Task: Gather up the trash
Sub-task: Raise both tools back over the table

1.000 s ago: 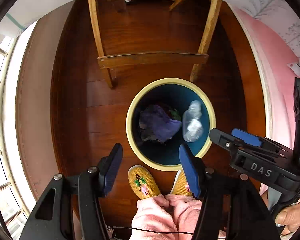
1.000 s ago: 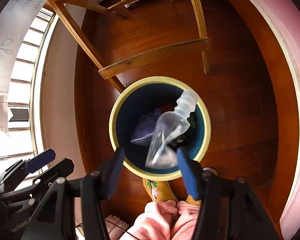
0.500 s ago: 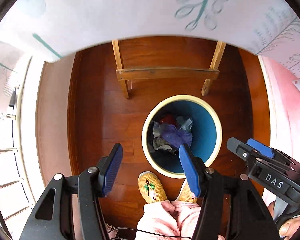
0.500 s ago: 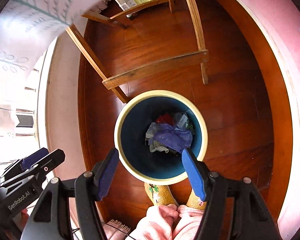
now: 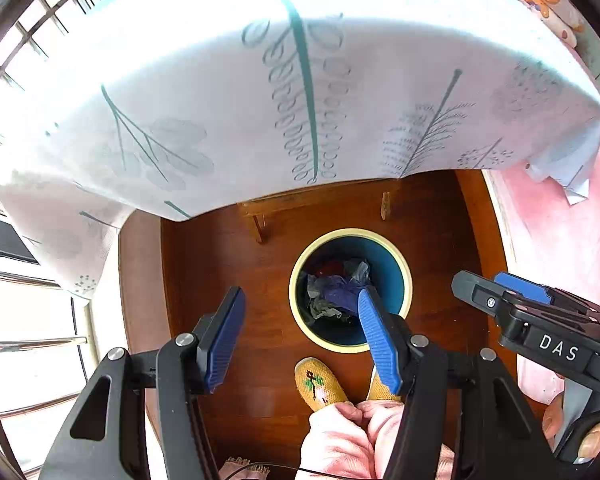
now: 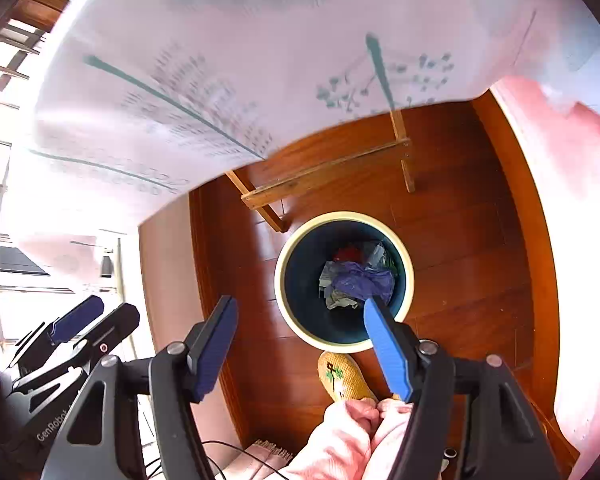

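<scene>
Nearest the cameras, the left tool (image 5: pixel 300 336) stands wide open with nothing between its blue pads (image 5: pixel 224 340); the right tool (image 6: pixel 300 344) is spread just as wide and is likewise empty; below them show the person's pink trousers (image 5: pixel 340 440) and a yellow slipper (image 6: pixel 346 376) on the wooden floor (image 6: pixel 460 240); just beyond the slipper stands the bin (image 5: pixel 300 280), blue inside with a cream rim, and the trash (image 6: pixel 360 280) lies at its bottom, a heap of purple, grey and red scraps with something clear among them; past the bin are the wooden legs and crossbar (image 6: pixel 324 172) of a piece of furniture, and over them hangs the white cloth (image 5: pixel 300 100) with leaf prints that covers the tabletop; judging by the empty pads and the filled bin, the step in hand is to go for the next piece of rubbish, likely up on the tabletop; to do it well, lift both tools clear of the hanging cloth edge so it does not snag, keep the pads spread until they straddle the piece, and keep the bin's place in mind for the drop.
</scene>
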{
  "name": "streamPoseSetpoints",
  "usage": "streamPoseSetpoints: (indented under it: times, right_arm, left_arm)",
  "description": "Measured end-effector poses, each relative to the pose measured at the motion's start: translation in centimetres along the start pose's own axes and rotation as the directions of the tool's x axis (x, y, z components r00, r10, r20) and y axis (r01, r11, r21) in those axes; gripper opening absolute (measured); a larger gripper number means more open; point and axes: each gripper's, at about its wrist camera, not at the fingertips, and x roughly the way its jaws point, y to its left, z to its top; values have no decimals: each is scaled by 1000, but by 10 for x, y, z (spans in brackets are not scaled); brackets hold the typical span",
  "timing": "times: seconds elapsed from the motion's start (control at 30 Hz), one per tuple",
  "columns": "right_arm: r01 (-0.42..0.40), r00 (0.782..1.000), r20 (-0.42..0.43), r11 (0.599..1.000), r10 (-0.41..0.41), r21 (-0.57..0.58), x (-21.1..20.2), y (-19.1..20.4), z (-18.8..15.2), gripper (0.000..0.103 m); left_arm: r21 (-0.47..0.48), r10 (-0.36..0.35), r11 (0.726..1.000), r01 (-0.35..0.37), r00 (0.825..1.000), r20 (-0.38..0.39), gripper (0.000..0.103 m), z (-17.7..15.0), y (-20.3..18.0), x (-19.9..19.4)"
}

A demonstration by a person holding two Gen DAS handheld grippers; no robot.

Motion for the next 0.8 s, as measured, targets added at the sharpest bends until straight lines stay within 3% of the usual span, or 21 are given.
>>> streamPoseSetpoints:
  times: [0.37,0.8]
  right_arm:
    - [-21,990,140,1000,21,-2,-113,28,-8,66]
    - [-29,947,318,999,39,-37,-202,58,7,66]
  left_arm:
    - [101,-24,995,8,987,159,61,27,-7,-117]
    - [147,-62,989,8,930,363,66,52,3,-209]
